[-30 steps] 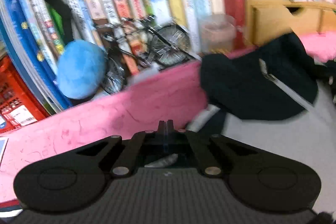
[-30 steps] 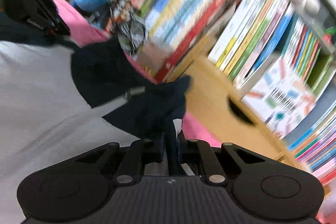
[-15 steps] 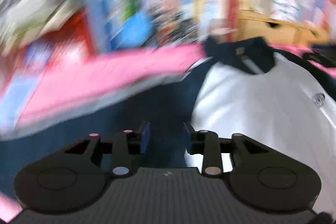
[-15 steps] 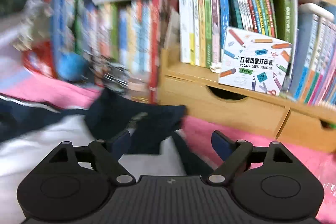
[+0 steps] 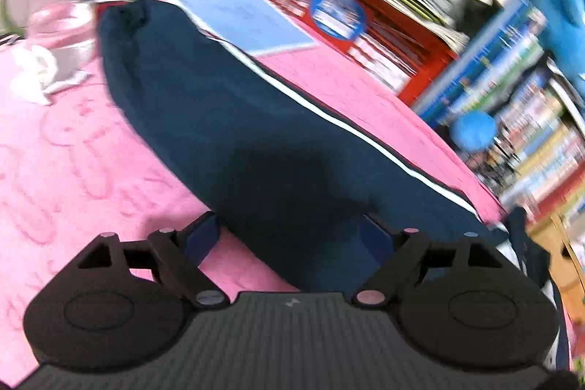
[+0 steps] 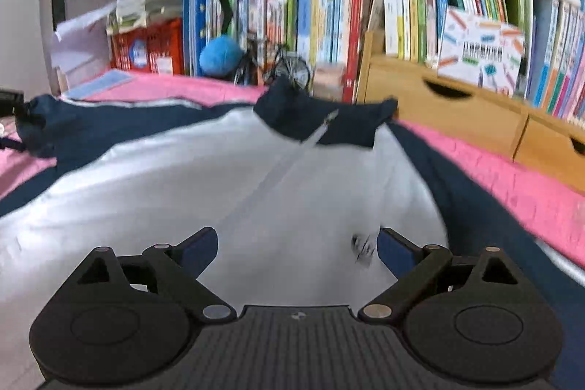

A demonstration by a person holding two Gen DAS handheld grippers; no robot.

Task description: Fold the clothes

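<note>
The white-bodied, navy-sleeved zip jacket (image 6: 256,185) lies spread flat on the pink textured counter (image 5: 73,148), collar toward the bookshelf. Both the left gripper (image 5: 289,236) and right gripper (image 6: 296,243) hover with jaws opening, nothing clamped. The fold seems about to start; next, the left jaws must close on the outstretched navy sleeve (image 5: 237,134) and carry it inward.

Black claw (image 5: 289,236) (blue pads, silver screws).

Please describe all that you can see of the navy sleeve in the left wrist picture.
The navy sleeve is soft dark blue cloth with a thin white stripe along its far edge. It lies stretched out flat on the pink cover, running from a gathered cuff at the far end toward the camera. The left gripper hangs over its near part, jaws opening, the pads not pressing on the cloth.
</note>
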